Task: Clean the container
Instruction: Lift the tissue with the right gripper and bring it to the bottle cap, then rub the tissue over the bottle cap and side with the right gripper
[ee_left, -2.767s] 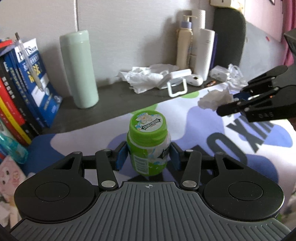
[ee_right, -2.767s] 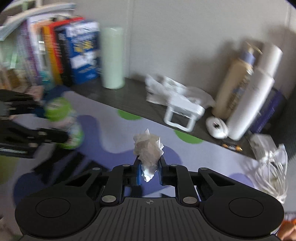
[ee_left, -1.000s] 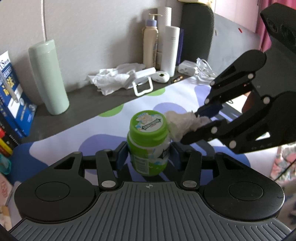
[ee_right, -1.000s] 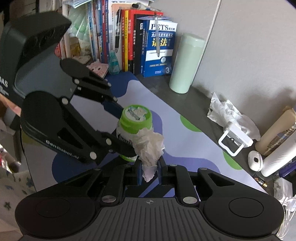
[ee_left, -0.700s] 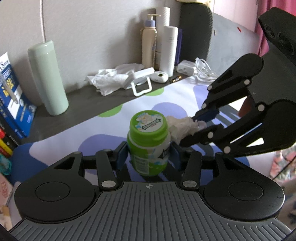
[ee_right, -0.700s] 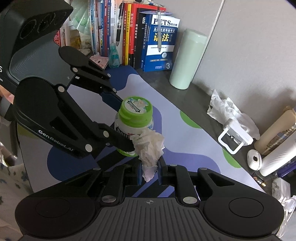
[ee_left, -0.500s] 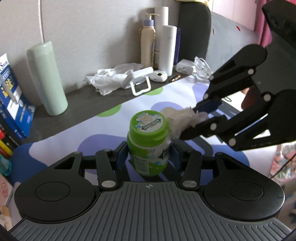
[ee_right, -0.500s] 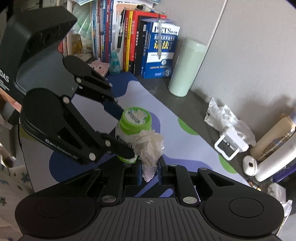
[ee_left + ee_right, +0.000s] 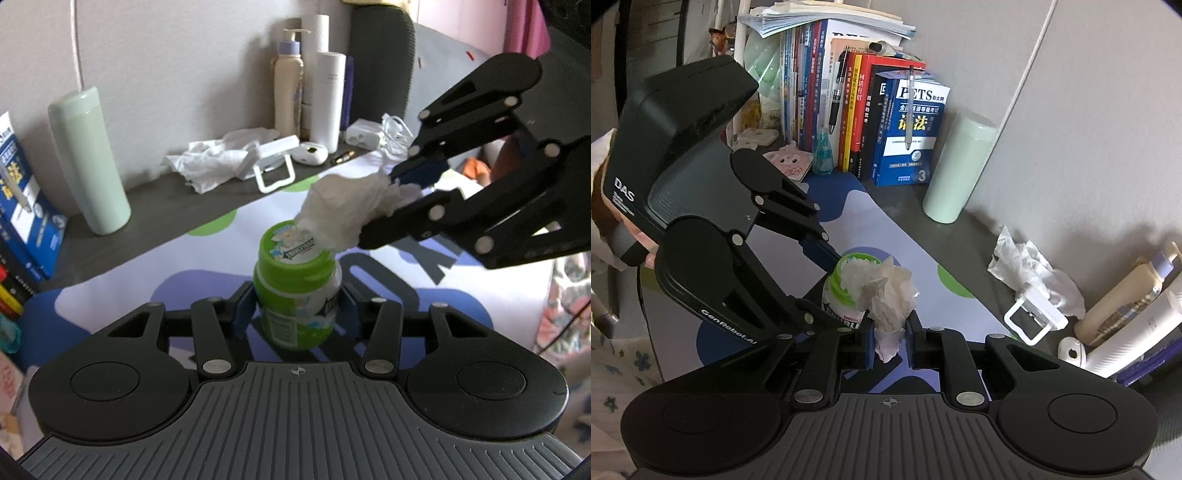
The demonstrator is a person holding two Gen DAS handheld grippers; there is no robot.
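Up and over goes the tissue wad (image 9: 341, 208): half a second ago it was brushing the side of the green-lidded container (image 9: 297, 291), and now it sits pressed on top of the lid, covering the far right part of the label. Right gripper (image 9: 889, 338) is clamped on the wad's lower tail, fingers pinching it tight, with the crumpled bulk bulging above the tips and onto the lid rim. Left gripper (image 9: 297, 312) is clenched around the container's white body, blue pads on either side, holding it upright above the blue-and-white patterned mat (image 9: 388, 280) on the desk (image 9: 147, 221). Behind, a pale green tumbler (image 9: 88, 162) stands near the wall, with a heap of loose tissues (image 9: 218, 162) and a white stand (image 9: 275, 164) further right, then a pump bottle (image 9: 288, 92).
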